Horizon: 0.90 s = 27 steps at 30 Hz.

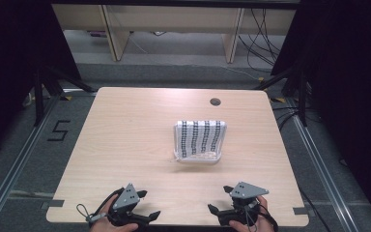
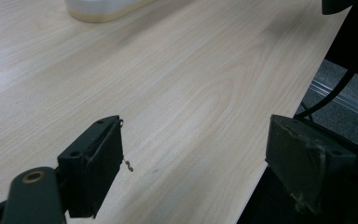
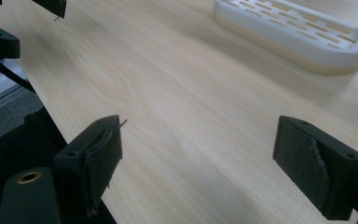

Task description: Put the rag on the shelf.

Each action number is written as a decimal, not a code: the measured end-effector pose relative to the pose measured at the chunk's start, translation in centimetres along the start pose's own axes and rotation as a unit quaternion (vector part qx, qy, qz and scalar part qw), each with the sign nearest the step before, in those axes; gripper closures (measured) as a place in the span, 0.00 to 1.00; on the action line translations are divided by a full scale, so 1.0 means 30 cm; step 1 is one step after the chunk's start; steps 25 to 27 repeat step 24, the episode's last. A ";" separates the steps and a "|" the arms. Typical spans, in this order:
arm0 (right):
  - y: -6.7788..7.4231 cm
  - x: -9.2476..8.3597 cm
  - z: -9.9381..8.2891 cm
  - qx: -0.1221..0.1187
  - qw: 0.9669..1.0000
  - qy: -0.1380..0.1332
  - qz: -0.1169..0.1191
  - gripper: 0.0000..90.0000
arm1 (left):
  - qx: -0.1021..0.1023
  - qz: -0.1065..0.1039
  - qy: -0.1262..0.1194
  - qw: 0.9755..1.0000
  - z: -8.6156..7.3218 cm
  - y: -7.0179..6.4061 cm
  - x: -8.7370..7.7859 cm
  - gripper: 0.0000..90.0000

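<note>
One white slotted tray [image 1: 199, 141], a shallow plastic rack with rows of dark slits and a raised rim, lies flat on the worktop [image 1: 125, 140] a little right of its middle, with nothing else resting on the wood around it. Nearer than the tray, at the worktop's near edge, both tongs wait well apart from it: the left tongs [image 1: 142, 205] sit to the tray's near left and the right tongs [image 1: 217, 203] to its near right, each held in a hand [image 1: 251, 220]. In the left gripper view the left tongs [image 2: 193, 161] stand spread wide with bare wood between the jaws, and the right gripper view shows the right tongs [image 3: 198, 161] just as wide and empty, the tray [image 3: 298, 37] ahead of them. From here the risks are, I judge, in the approach. The tray looks light and smooth-bottomed, so a jaw nudging its rim before closing would likely slide or spin it across the slick wood rather than catch it. A pinch on one thin wall alone could let it tilt and drop. The padding on the jaws looks worn and torn, which may weaken grip.
</note>
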State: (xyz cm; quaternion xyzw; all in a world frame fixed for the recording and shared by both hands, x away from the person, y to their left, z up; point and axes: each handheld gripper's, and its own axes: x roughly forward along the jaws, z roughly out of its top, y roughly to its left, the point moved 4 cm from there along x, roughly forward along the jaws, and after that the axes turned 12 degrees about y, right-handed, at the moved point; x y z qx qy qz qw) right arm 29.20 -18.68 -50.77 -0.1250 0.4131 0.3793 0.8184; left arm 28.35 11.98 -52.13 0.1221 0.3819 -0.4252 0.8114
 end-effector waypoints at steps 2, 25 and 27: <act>-0.001 0.004 -0.001 -0.004 1.000 -0.002 -0.001 0.18 | -0.002 -0.001 -0.002 1.000 0.000 0.000 0.002 0.20; -0.012 0.006 -0.006 0.005 1.000 0.008 -0.005 0.19 | -0.006 -0.002 0.003 1.000 -0.004 0.011 0.005 0.20; -0.012 0.006 -0.006 0.005 1.000 0.008 -0.005 0.19 | -0.006 -0.002 0.003 1.000 -0.004 0.011 0.005 0.20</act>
